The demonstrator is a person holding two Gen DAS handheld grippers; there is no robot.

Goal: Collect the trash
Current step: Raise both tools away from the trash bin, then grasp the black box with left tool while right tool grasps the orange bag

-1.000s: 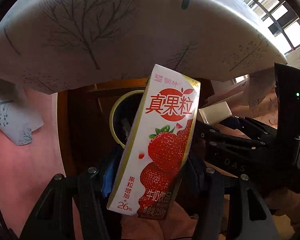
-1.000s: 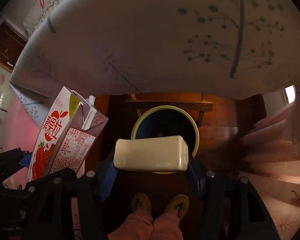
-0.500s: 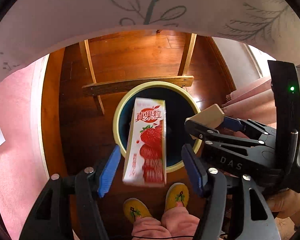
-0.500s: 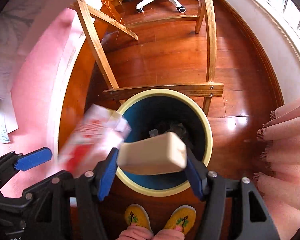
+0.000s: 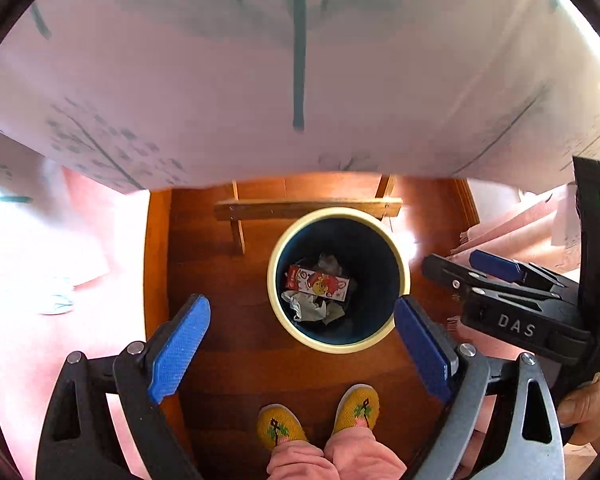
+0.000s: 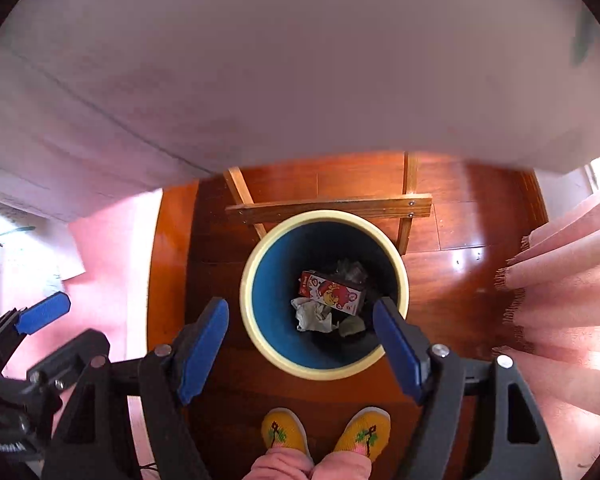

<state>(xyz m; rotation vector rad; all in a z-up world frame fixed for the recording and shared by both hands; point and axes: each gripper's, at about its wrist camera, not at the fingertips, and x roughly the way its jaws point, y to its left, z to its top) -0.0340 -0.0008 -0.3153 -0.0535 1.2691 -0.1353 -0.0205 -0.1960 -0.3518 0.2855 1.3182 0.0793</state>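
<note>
A round trash bin [image 5: 400, 264] with a cream rim and dark blue inside stands on the wooden floor; in the right wrist view its rim [image 6: 246, 300] shows too. A red strawberry milk carton [image 5: 318, 283] lies flat in it among crumpled white paper [image 5: 308, 308]; the carton [image 6: 332, 293] and paper [image 6: 312, 316] also show in the right wrist view. My left gripper [image 5: 302, 344] is open and empty above the bin. My right gripper [image 6: 302, 344] is open and empty above the bin; it also shows in the left wrist view [image 5: 472, 270].
A table edge with a white tree-print cloth [image 5: 300, 60] hangs over the top of both views. A wooden crossbar [image 5: 308, 206] and table legs stand just behind the bin. The person's yellow slippers [image 5: 320, 416] are near the bin. Pink fringed fabric [image 6: 560, 280] lies at right.
Both grippers opened. The strawberry carton fell from the left gripper into the bin, and the cream block left the right gripper and is no longer seen. Both grippers stand over the bin.
</note>
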